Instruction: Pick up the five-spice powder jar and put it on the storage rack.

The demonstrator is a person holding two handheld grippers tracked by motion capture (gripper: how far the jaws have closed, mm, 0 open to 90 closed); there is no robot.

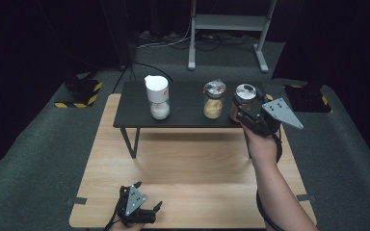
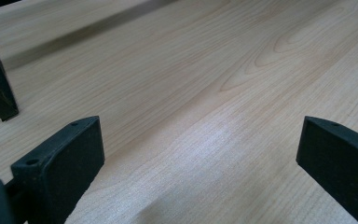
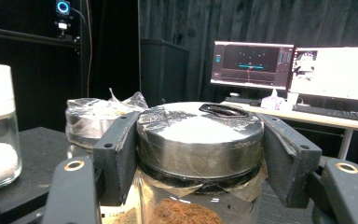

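Fingers of the right gripper (image 3: 200,158) pinch the metal lid (image 3: 199,135) of the brown-filled jar (image 1: 242,102), which stands at the right end of the small black shelf (image 1: 183,113) on the wooden counter (image 1: 192,173). Near the counter's front edge, the left gripper (image 1: 147,207) rests with fingers (image 2: 60,163) spread, nothing between them.

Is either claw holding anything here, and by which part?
The right claw is shut on the rightmost jar, its pads clamping the sides of the metal lid. The left claw is open over the bare wooden table, holding nothing.
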